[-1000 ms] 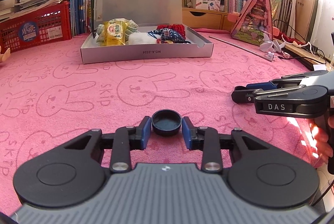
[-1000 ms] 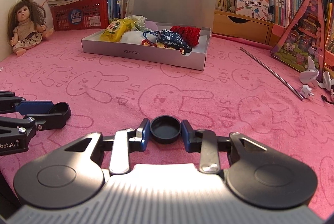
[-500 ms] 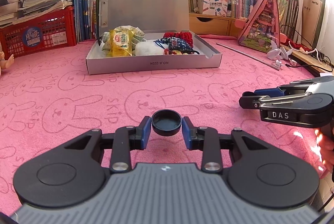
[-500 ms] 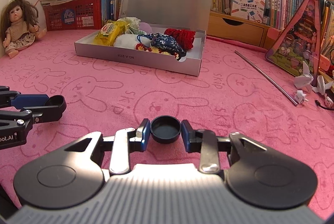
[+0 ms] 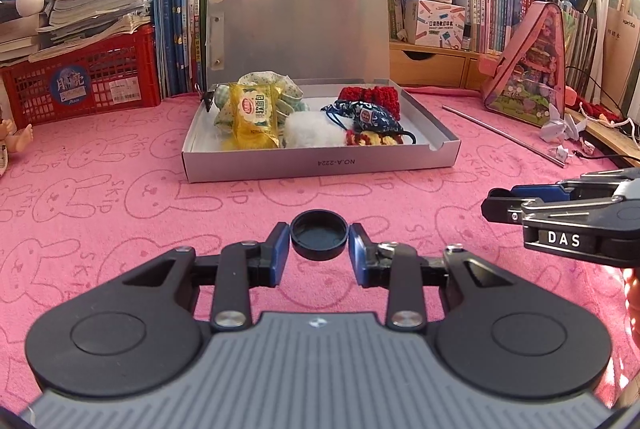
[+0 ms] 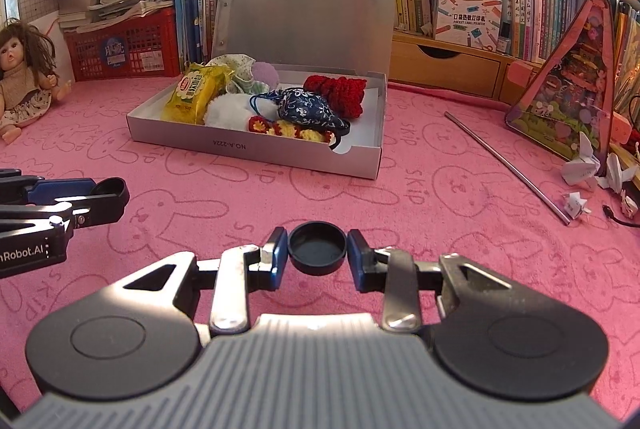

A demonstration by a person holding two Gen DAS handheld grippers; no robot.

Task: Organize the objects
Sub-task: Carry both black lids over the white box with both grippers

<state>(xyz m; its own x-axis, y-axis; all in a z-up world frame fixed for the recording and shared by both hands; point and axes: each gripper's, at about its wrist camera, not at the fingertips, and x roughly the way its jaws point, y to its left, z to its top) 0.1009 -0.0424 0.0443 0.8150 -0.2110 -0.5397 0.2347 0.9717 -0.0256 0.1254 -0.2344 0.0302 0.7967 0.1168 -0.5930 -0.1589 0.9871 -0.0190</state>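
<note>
Currently: each tongs clamped on a black cap, box waiting ahead

Left tongs (image 5: 319,251): blue pads press on both sides of a round black cap (image 5: 319,240), hollow side up. The cap sits between the tips, above the pink rabbit-print cloth (image 5: 120,197) that covers the table.

Right tongs (image 6: 317,253): same arrangement. A second black cap (image 6: 317,247), hollow side up, is clamped between the blue pads, above the pink cloth.

Cross-check between views: in the left wrist view the right tongs enter from the right edge, level, with a dark cap at their tip. In the right wrist view the left tongs enter from the left edge, also with a dark cap at their tip. Part of a hand (image 5: 630,293) shows below the right tongs in the left view.

Grey cardboard box (image 5: 320,165): lies open on the cloth, well ahead of both tongs, lid standing upright at the back. Contents, left to right: yellow snack packet (image 5: 254,117) leaning on a patterned green cloth, white fluffy ball (image 5: 308,129), blue patterned pouch (image 5: 368,115), red knitted piece (image 5: 372,97) at the back right. Small yellow and red crocheted flowers (image 6: 288,128) lie along the front wall.

Surroundings: thin metal rod (image 6: 506,167) on the cloth right of the box; doll (image 6: 22,77) at far left; red crate (image 5: 80,81) and books behind.
</note>
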